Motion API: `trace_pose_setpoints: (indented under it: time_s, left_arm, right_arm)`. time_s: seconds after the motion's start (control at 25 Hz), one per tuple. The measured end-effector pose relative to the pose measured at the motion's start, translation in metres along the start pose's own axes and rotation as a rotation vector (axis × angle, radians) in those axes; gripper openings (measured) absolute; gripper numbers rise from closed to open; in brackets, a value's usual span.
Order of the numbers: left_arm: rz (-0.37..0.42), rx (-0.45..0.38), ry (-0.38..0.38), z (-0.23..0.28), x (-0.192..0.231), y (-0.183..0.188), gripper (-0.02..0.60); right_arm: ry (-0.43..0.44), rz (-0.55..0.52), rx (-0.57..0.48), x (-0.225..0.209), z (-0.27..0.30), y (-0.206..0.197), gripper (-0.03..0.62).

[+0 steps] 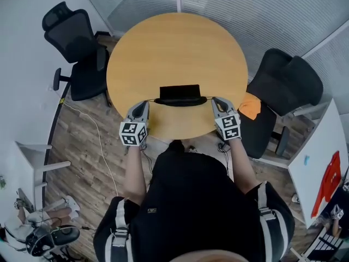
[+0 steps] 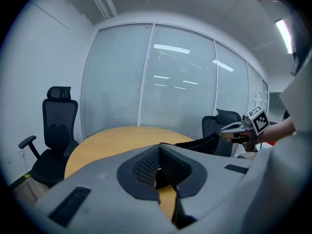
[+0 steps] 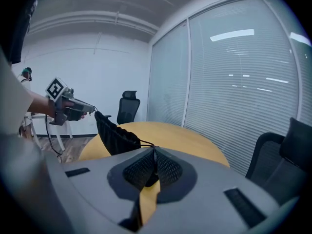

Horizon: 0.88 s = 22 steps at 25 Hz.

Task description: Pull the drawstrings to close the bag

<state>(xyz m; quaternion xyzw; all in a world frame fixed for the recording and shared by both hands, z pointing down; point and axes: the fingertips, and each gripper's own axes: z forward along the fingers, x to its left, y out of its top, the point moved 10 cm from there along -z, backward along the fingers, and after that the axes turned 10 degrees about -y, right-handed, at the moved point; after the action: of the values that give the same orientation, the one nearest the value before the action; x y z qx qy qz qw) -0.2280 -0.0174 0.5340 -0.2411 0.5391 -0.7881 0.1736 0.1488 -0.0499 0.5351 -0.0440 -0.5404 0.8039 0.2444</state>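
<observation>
A black drawstring bag (image 1: 180, 94) hangs stretched between my two grippers over the near part of the round wooden table (image 1: 174, 48). Its mouth is gathered. My left gripper (image 1: 145, 103) is shut on the left drawstring (image 1: 151, 101), and my right gripper (image 1: 214, 99) is shut on the right drawstring (image 1: 208, 97). In the left gripper view the cord runs from the closed jaws (image 2: 159, 152) to the bag (image 2: 204, 143), with the right gripper (image 2: 240, 128) beyond. The right gripper view shows its cord (image 3: 145, 144) leading to the bag (image 3: 114, 133) and the left gripper (image 3: 73, 108).
Black office chairs stand at the table's left (image 1: 73, 42) and right (image 1: 289, 83); an orange thing (image 1: 252, 107) lies on the right one. Glass walls with blinds (image 1: 245, 10) close off the back. A white table (image 1: 319, 168) holds a red item at the right.
</observation>
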Motion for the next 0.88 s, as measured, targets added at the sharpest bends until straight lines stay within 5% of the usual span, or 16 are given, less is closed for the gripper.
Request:
trace_pose_setpoints:
  time_s: [0.4,0.88]
  left_arm:
    - [0.090,-0.101,0.097,-0.053,-0.026,0.040,0.015]
    - [0.065,-0.145,0.199,-0.099,-0.039,0.039,0.015]
  right_arm:
    - [0.028,-0.037,-0.118,0.001,-0.027,0.024,0.055]
    - [0.035,-0.049,-0.167,-0.003,-0.053,0.031,0.055]
